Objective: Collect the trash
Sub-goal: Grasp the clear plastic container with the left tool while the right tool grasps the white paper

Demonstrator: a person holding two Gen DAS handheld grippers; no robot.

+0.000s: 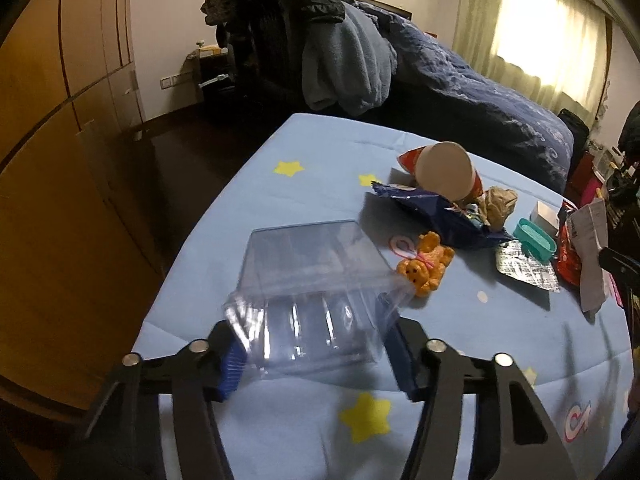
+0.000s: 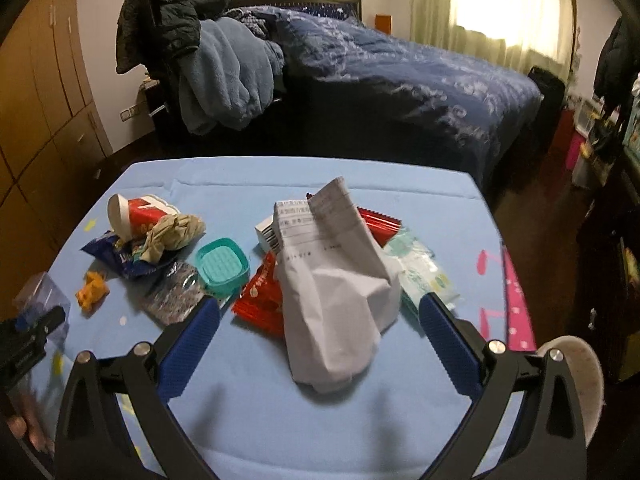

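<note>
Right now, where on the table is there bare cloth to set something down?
Free: the far strip behind the cup and receipt, and the near edge in front of the right tongs. Crowded: the middle band, from the clear box and toy bear across the wrappers to the tissue pack.

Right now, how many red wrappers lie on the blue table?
2. One red wrapper lies near the front, partly under the white paper. The other red wrapper lies behind that paper, toward the bed. More may be hidden under the paper.
</note>
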